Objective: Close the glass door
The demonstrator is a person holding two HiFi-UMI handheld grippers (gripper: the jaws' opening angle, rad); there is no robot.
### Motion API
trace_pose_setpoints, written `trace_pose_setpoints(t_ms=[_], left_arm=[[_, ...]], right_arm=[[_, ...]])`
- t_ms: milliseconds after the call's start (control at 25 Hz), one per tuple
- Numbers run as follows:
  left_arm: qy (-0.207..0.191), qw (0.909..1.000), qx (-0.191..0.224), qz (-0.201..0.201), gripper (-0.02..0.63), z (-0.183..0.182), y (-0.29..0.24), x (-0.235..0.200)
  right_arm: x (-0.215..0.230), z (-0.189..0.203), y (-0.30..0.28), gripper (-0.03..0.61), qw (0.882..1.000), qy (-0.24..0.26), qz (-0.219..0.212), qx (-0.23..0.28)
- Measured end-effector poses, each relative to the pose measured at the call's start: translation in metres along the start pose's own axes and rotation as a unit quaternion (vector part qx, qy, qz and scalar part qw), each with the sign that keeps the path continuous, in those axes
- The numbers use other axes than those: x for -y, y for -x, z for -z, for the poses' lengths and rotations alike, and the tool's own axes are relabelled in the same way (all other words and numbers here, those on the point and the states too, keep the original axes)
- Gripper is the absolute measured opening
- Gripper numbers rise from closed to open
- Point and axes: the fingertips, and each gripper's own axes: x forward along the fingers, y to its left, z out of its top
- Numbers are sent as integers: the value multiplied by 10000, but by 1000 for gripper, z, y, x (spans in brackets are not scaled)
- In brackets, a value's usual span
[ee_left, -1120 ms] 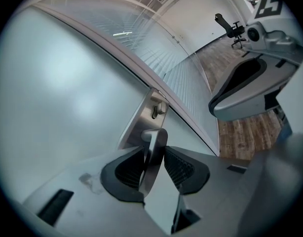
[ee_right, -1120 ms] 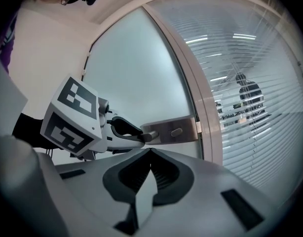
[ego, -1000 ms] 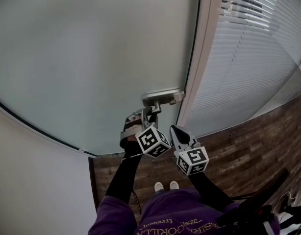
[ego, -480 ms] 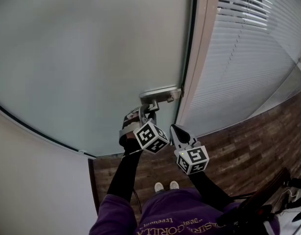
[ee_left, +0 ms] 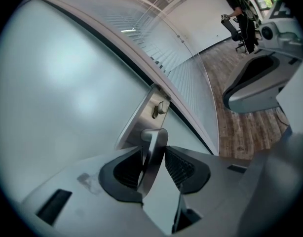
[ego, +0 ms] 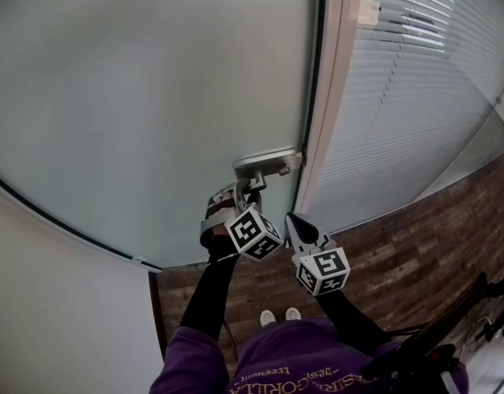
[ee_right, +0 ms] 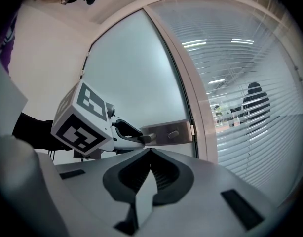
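Note:
The frosted glass door point(ego: 153, 97) fills the head view, its right edge close against the pale door frame point(ego: 330, 97). A metal handle plate point(ego: 268, 162) with a small thumb-turn sits at that edge. My left gripper point(ego: 250, 191) reaches up to the plate. In the left gripper view the lever handle point(ee_left: 154, 147) stands between the ribbed pads, and the left gripper point(ee_left: 154, 157) is shut on it. My right gripper point(ego: 295, 220) hangs just right of and below the left, shut, with nothing between its tips point(ee_right: 150, 152). It touches neither the door nor the handle.
Slatted blinds point(ego: 408, 97) behind glass run right of the frame. A white wall point(ego: 55, 302) stands at the left, over wooden floor point(ego: 416, 228). The left gripper view shows a grey seat point(ee_left: 260, 83) and a person point(ee_left: 240, 14) far off.
Both grippers stay where they were and the left keeps its hold on the handle. Only the head view has shifted slightly.

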Motion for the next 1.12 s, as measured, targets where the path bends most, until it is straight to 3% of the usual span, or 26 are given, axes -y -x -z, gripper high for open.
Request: trace_pose_setpoints(t_ms=[200, 560, 880, 1120], left_arm=[[-339, 9983, 183, -431, 129, -2, 2, 0], [-403, 9950, 342, -846, 129, -1, 17, 2], [509, 9935, 446, -911, 129, 10, 36, 20], [1674, 9805, 518, -887, 127, 26, 48, 40]], right_arm=[[1, 0, 1, -9, 10000, -3, 17, 3], [-1, -2, 2, -9, 10000, 10, 0, 3], [-5, -3, 0, -9, 10000, 36, -44, 29], [-7, -5, 1, -9, 10000, 33, -45, 56]])
